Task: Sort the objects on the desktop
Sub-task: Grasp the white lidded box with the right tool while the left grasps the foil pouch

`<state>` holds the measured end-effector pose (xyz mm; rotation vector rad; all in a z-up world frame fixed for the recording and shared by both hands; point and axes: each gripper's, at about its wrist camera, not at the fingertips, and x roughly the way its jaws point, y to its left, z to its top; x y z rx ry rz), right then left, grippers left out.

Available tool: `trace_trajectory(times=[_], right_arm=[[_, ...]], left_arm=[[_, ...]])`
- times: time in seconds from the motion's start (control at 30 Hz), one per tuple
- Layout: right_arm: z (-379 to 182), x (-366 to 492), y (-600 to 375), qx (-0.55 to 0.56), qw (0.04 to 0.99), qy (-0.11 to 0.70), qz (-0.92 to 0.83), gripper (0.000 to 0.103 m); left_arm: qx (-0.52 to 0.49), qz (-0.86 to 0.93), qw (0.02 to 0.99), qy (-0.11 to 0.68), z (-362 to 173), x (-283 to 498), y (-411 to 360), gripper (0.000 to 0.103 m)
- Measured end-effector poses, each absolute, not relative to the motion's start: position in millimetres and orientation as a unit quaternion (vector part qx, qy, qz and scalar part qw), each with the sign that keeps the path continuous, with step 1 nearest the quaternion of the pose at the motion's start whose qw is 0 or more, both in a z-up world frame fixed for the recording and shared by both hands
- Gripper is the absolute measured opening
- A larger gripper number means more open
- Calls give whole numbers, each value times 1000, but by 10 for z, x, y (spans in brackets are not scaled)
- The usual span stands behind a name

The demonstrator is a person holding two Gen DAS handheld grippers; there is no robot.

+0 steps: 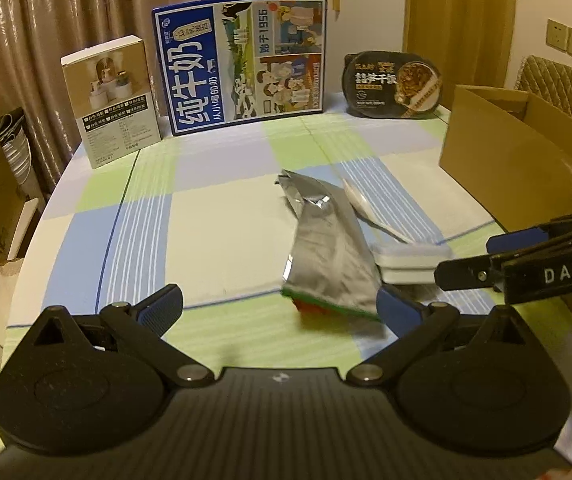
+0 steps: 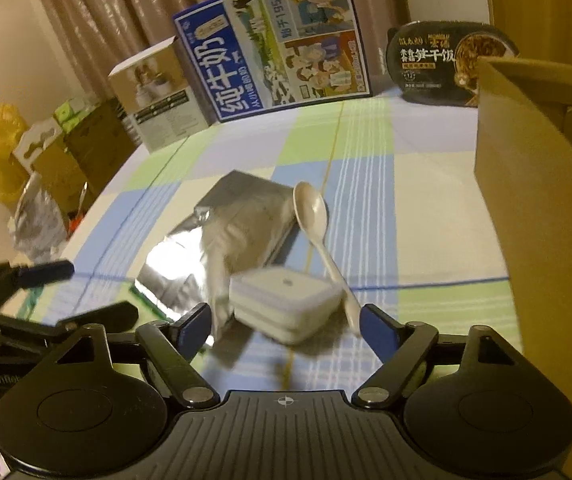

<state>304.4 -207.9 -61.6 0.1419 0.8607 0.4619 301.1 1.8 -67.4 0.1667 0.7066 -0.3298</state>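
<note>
Foil pouch point(image 1: 328, 248) lying flat on our checked worktop point(image 1: 222, 216), long axis running away from us toward the milk carton point(image 1: 242, 64), white spoon point(image 2: 318, 232) beside it, bowl end far, left gripper point(image 1: 280, 304) fingers wide apart and empty, right gripper point(image 2: 286, 326) fingers apart around the white case point(image 2: 286, 304), not touching.

A silver foil pouch point(image 1: 328, 248), white spoon point(image 2: 318, 236) and white case point(image 2: 286, 304) lie on a blue-green-white checked cloth point(image 1: 222, 216).

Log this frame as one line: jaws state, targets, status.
left gripper: jaws open, near crumpled silver foil pouch | right gripper: jaws open, around small white rounded-square case | white plastic spoon beside case | nothing held
</note>
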Motion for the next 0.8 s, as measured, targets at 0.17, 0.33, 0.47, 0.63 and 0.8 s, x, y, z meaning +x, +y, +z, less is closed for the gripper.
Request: trace_trajectory(times=[0.17, 0.33, 0.47, 0.63, 0.8], right_arm=[[-705, 3191, -1946, 59, 879, 417, 223, 77], [-832, 3300, -1889, 61, 877, 428, 211, 77], [-854, 3326, -1963, 72, 872, 436, 209, 74], [-772, 3228, -2121, 54, 874, 442, 197, 74], [-702, 3079, -2271, 25, 878, 439, 189, 74]], left_arm=[[70, -164, 921, 347, -745, 3178, 47, 101], [66, -158, 920, 353, -805, 3265, 57, 101], [70, -158, 919, 353, -839, 3281, 32, 101], [75, -175, 919, 346, -859, 3280, -42, 101], [91, -198, 921, 323, -820, 3255, -227, 101]])
